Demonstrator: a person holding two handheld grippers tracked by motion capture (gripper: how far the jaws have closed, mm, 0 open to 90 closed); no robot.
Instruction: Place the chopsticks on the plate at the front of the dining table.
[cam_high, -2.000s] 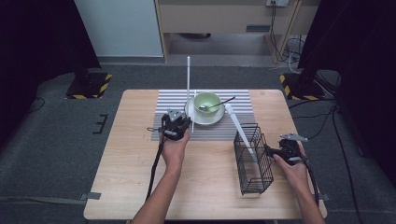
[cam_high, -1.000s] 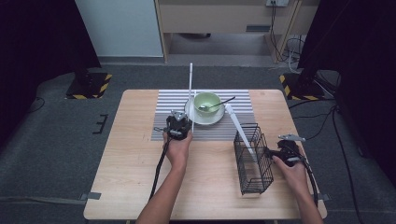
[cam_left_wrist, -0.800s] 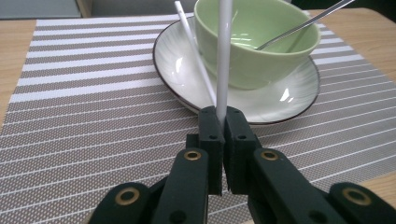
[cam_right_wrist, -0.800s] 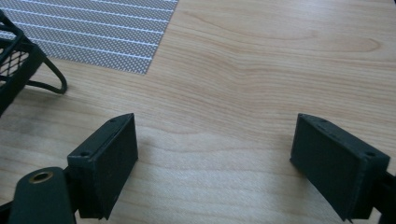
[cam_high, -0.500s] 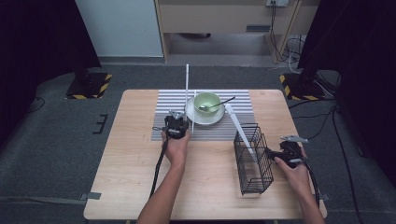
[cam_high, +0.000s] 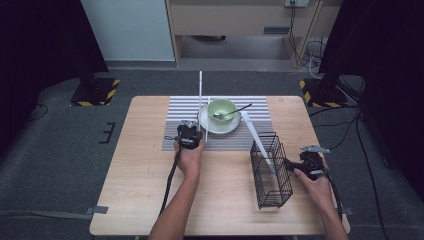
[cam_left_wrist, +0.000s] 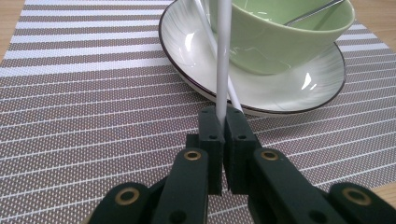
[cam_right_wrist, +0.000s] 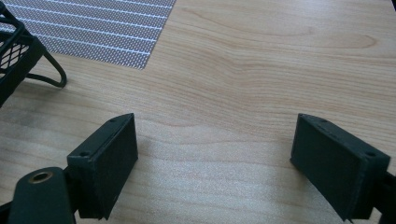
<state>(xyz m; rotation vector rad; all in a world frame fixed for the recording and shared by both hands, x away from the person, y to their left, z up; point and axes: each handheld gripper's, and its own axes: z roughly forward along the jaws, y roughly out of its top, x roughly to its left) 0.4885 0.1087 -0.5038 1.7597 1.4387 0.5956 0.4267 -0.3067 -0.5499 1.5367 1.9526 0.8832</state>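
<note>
On the striped mat (cam_high: 180, 131), just left of the white plate (cam_high: 231, 126) with the green bowl (cam_high: 222, 108), the left gripper (cam_left_wrist: 223, 125) has its jaws clamped on a white chopstick (cam_left_wrist: 222, 56), which stands upright; a second chopstick (cam_high: 208, 116) lies flat beside the plate; the right gripper (cam_right_wrist: 215, 156), jaws wide apart and holding nothing, waits by the black wire basket (cam_high: 271, 171) at the near right, where another white utensil (cam_high: 256, 136) leans; I'd carry the stick slowly, keep it vertical, clear the bowl's rim, and lower it tip-first into the basket.
</note>
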